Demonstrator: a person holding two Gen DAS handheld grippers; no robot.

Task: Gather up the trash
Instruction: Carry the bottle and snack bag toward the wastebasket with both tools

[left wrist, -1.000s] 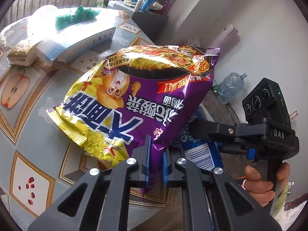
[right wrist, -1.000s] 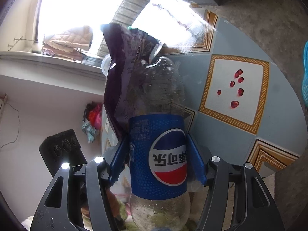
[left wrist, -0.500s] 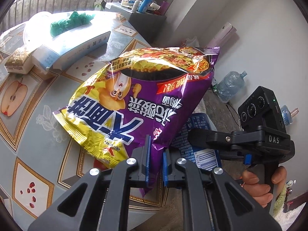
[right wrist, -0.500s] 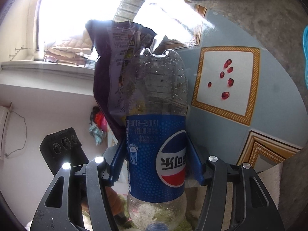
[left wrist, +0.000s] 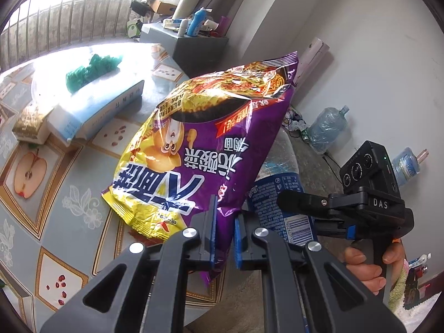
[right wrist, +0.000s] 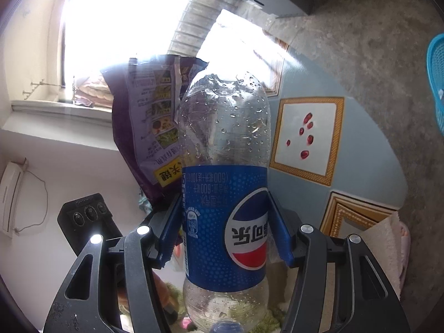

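- Round table (left wrist: 55,211) under a blue cloth printed with gold-framed fruit panels; bright barred window behind, grey speckled floor (right wrist: 374,63) beyond its edge.
- On the table's far side: white box (left wrist: 97,111) with a crumpled green bag (left wrist: 91,69) on top; small brown-topped carton (left wrist: 29,123) just beside it.
- Left gripper (left wrist: 224,238): blue pads pressed together on the bottom corner of a purple-and-yellow noodle packet (left wrist: 199,149). Packet is held up over the table edge, top end torn open.
- Right gripper (right wrist: 224,222): pads clamp the blue label of a clear Pepsi bottle (right wrist: 224,144) from both sides. Bottle is inverted, cap end toward the camera, droplets inside, looks empty.
- Bottle sits just beside the packet; packet's printed back shows behind it in the right wrist view. Touching or not, cannot tell.
- Two water jugs (left wrist: 327,127) on the floor by the wall.
- Blue basket (right wrist: 435,80) at the right edge, on the floor.
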